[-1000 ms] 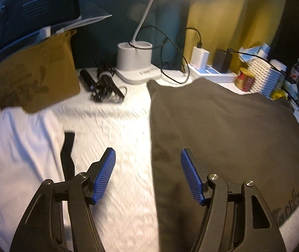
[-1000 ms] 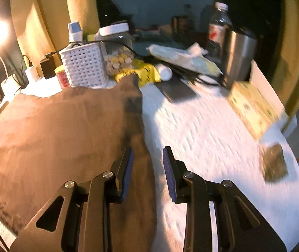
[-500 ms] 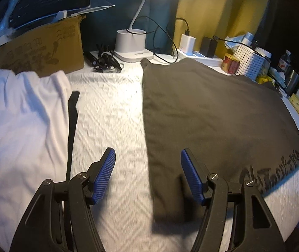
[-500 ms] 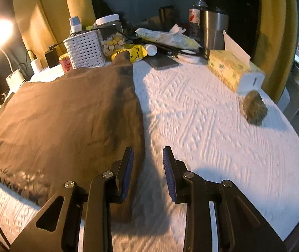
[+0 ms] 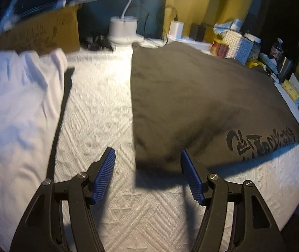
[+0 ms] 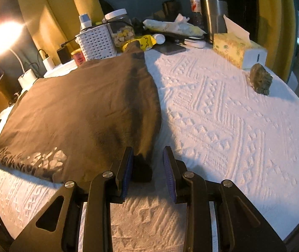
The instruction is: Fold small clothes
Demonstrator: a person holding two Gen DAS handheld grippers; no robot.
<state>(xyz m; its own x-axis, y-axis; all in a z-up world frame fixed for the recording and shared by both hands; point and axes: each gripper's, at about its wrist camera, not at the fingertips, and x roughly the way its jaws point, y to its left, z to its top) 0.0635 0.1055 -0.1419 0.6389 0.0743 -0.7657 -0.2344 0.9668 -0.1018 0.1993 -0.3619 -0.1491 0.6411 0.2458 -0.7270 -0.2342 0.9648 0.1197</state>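
A white textured cloth (image 6: 222, 115) covers the table. Along its far edge stand a white lattice basket (image 6: 97, 44), a steel tumbler (image 6: 214, 19), a tissue box (image 6: 236, 49) and a desk lamp base (image 5: 123, 28) (bulb glaring overhead); a cardboard box (image 5: 42, 35) sits left.

A dark brown printed garment (image 5: 191, 96) lies spread flat on the white textured cloth covering the bench (image 5: 99, 109). To its left lies a crumpled white garment (image 5: 17, 109). Behind it stands a white perforated plastic basket (image 6: 97, 44); right of it, a yellow tissue box (image 6: 235, 48).
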